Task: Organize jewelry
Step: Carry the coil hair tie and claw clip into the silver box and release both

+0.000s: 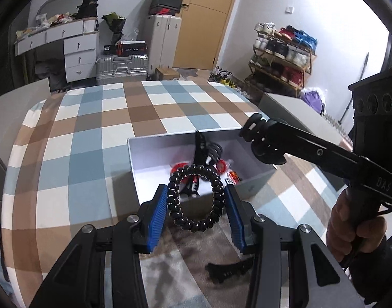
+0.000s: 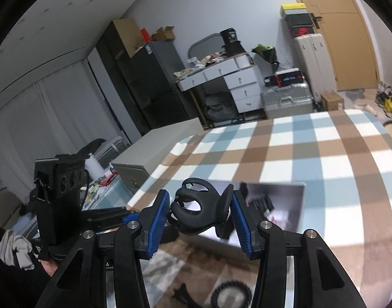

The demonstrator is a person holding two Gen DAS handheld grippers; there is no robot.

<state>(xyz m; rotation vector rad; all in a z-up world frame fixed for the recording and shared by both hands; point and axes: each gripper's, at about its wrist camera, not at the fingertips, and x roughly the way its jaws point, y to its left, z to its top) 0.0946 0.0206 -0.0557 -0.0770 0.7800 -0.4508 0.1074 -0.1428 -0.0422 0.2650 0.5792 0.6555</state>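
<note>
My left gripper [image 1: 196, 195] is shut on a black beaded bracelet [image 1: 196, 200] and holds it above the near edge of a white box [image 1: 144, 154]. The box holds black and red accessories [image 1: 208, 164]. My right gripper [image 2: 199, 208] is shut on a black claw hair clip [image 2: 196, 205]; in the left wrist view the clip [image 1: 260, 138] hangs over the box's right side. The box shows blurred in the right wrist view [image 2: 286, 197].
The checked tablecloth [image 1: 93, 133] covers the table. A black hair clip [image 1: 226, 269] lies on the cloth below my left gripper. In the right wrist view a dark clip [image 2: 183, 292] and a black coiled ring [image 2: 229, 292] lie on the cloth. A grey box [image 2: 157, 151] stands beside the table.
</note>
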